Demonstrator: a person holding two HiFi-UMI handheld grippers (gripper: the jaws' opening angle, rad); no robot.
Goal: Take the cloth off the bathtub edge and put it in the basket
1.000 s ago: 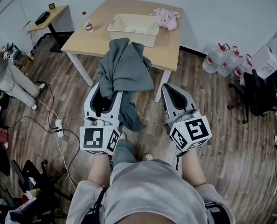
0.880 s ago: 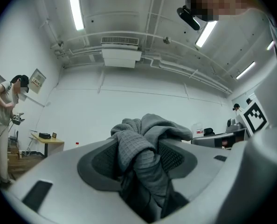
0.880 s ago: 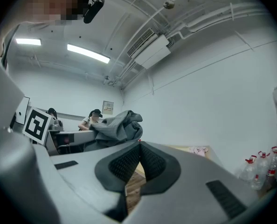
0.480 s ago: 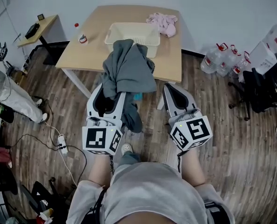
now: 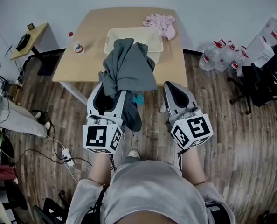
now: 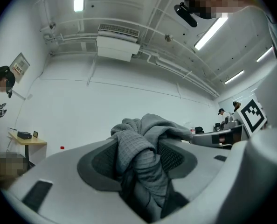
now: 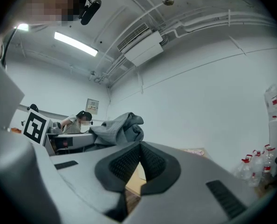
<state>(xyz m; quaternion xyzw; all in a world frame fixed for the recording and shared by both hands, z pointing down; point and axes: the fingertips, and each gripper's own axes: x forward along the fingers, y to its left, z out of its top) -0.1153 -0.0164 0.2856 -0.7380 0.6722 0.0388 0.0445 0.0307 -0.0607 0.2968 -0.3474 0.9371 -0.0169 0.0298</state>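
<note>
A bulky grey cloth (image 5: pixel 128 70) hangs bunched from my left gripper (image 5: pixel 109 90), which is shut on it; its folds drape over the jaws and down to the right. In the left gripper view the grey cloth (image 6: pixel 145 133) fills the gap between the pads of that left gripper (image 6: pixel 137 158). In the head view the cloth's top overlaps the near edge of the cream basket (image 5: pixel 158 37) on the wooden table (image 5: pixel 88 56). My right gripper (image 5: pixel 169 85) is held level beside it, shut with nothing in it. The right gripper (image 7: pixel 139 149) pads meet at the tip.
A pink cloth (image 5: pixel 161 24) lies on the table behind the basket, a small red-capped bottle (image 5: pixel 75 47) at its left. Water jugs (image 5: pixel 214 56) and a black chair (image 5: pixel 263 80) stand at the right, a side desk (image 5: pixel 28 36), a person (image 5: pixel 8 116) and floor cables at the left.
Both grippers have come closer to the table, the left one carrying the grey cloth. The cloth's top now overlaps the basket's near edge. The person at the left has shifted in view.
</note>
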